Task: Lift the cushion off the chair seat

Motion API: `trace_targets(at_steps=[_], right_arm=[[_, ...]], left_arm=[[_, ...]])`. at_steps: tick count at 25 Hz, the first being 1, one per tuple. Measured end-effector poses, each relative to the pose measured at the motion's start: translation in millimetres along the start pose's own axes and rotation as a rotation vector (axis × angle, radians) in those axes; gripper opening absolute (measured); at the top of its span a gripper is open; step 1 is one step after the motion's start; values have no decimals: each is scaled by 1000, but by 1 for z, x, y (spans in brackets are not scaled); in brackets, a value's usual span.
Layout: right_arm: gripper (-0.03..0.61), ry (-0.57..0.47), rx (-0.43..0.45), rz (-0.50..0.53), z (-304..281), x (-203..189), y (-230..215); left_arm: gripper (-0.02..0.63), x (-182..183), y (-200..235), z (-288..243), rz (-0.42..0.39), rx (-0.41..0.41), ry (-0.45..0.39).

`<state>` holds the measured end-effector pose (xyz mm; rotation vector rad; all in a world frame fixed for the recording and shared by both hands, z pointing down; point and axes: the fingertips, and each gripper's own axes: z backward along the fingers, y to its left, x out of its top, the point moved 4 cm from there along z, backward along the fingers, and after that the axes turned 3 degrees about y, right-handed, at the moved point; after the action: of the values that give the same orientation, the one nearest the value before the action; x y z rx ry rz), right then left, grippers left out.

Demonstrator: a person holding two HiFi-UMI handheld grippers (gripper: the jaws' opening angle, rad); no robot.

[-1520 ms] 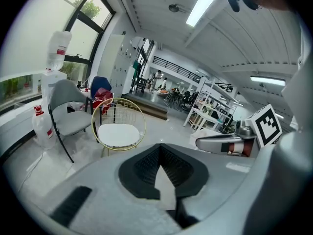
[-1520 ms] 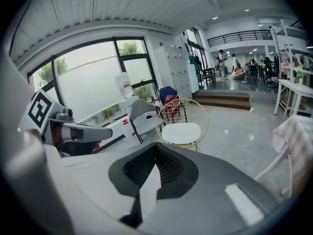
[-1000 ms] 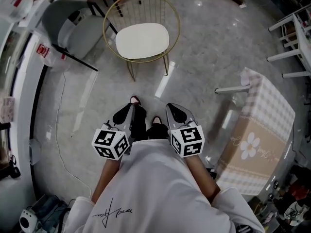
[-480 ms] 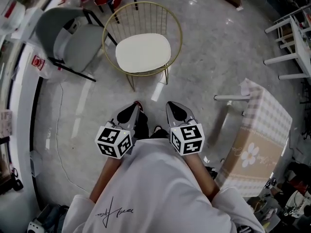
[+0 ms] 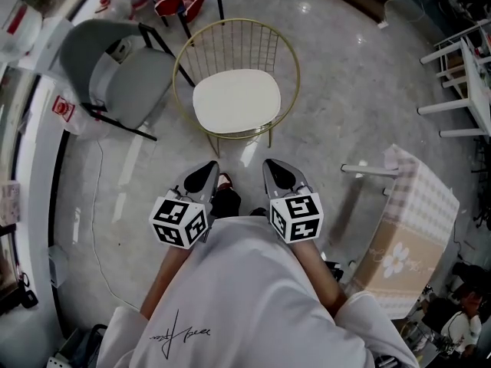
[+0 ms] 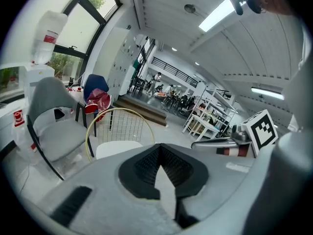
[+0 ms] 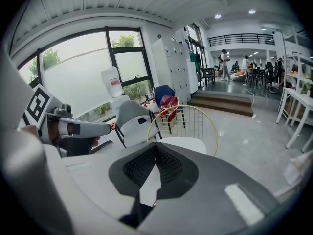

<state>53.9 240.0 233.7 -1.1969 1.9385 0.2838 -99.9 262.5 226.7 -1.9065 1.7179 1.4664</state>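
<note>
**CUSHION LIFT: APPROACH, BOTH TONGS SHUT**

**1. Cushion.** The cushion [image 5: 236, 102] is an off-white rounded pad. It lies flat on the seat of the gold wire chair [image 5: 238, 31] and covers most of the seat, front edge toward the person. Est. handling: light and soft, likely to sag if taken at one point only. The cover looks smooth, poss. slippery. Rec. grip: pinch the front edge at 2 points, one each side of chair centre, and raise it level. The wire back blocks access from the rear.

**2. Tongs.** The left tongs [image 5: 205, 173] and right tongs [image 5: 276, 172] sit side by side in front of the chair, aimed at it, well apart from the cushion. Jaws are closed on both, w/ nothing between the pads. They must open before any pinch.

**3. Around the chair.** A grey chair [image 5: 115, 75] stands just left of it in head view. A cloth-covered bench [image 5: 418, 221] stands to its right, well apart.

**4. Change vs. earlier frames.** The wire chair now sits lower in head view and nearer the tongs, so the person has closed in. The cushion is unmoved on the seat. Tongs spacing and jaw state are unchanged.
</note>
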Motion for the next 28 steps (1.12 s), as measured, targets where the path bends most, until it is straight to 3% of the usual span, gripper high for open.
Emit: trace_targets(at_steps=[13,20,28], right_arm=[[5,20,-38,2,-47,38,6],[5,38,-51,-10,-61,44,-9],[5,52,-6,4,-92,66,-33]], left_arm=[[-3,36,61,-14,23,-11,8],[-3,35,66,-36,29,-31,48],[-3,51,75,-70,42,-6,65]])
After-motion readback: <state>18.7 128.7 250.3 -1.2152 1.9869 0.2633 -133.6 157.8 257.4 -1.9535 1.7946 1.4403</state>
